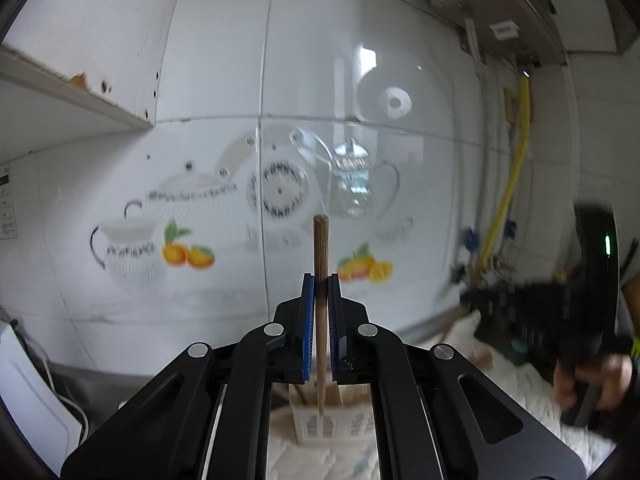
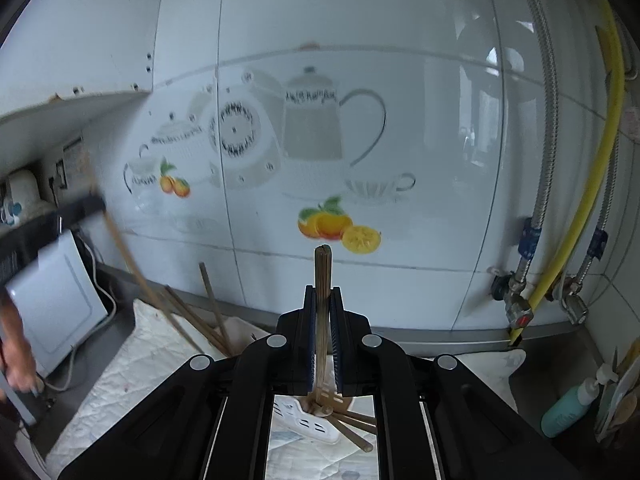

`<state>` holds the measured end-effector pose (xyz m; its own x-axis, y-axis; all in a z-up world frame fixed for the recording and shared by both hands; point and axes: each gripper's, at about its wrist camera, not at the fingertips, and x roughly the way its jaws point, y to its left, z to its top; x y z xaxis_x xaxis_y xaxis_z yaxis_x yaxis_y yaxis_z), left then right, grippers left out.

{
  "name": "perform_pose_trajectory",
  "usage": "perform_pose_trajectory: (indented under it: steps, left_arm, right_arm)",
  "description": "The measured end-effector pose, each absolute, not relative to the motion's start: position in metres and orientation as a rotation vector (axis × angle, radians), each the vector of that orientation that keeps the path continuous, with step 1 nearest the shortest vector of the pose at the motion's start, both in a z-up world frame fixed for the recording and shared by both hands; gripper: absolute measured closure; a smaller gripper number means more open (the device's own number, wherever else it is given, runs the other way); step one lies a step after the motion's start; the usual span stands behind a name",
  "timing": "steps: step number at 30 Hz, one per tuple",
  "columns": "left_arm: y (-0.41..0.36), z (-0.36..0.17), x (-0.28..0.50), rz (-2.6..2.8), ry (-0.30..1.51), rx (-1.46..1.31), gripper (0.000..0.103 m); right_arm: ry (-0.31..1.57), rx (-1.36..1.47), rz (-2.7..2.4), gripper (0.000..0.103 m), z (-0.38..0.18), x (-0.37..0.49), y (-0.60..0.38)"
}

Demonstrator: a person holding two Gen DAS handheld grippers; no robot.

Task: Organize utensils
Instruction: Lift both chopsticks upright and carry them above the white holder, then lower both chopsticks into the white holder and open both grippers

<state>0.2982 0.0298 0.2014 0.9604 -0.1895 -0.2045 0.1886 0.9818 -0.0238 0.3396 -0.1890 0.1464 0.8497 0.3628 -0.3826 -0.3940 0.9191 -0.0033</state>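
My left gripper is shut on a wooden utensil handle held upright; its lower end reaches into a white slotted utensil holder standing on the pale cloth. My right gripper is shut on another wooden utensil handle, also upright; its slotted wooden head sits beneath the jaws. A white slotted holder lies there with several wooden sticks. The left gripper shows blurred at the left of the right wrist view, holding its stick. The right gripper body shows blurred in the left wrist view.
A tiled wall with teapot and orange decals stands close ahead. Several wooden sticks lean against it on a quilted cloth. A white appliance is left. Pipes and a yellow hose are right, with a teal bottle.
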Motion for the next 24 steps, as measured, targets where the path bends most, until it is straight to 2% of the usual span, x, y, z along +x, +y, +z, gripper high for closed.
perform_pose_trajectory:
  steps: [13, 20, 24]
  left_arm:
    - [0.023, 0.185, 0.350, -0.174, 0.189, -0.057, 0.098]
    - [0.021, 0.166, 0.363, -0.182, 0.241, -0.061, 0.098]
    - [0.019, 0.155, 0.366, -0.189, 0.284, -0.049, 0.098]
  right_arm:
    - [0.428, -0.131, 0.408, 0.096, 0.116, 0.353, -0.189]
    - [0.430, -0.147, 0.405, 0.096, 0.112, 0.353, -0.186]
    - [0.415, -0.153, 0.398, 0.089, 0.114, 0.348, -0.186]
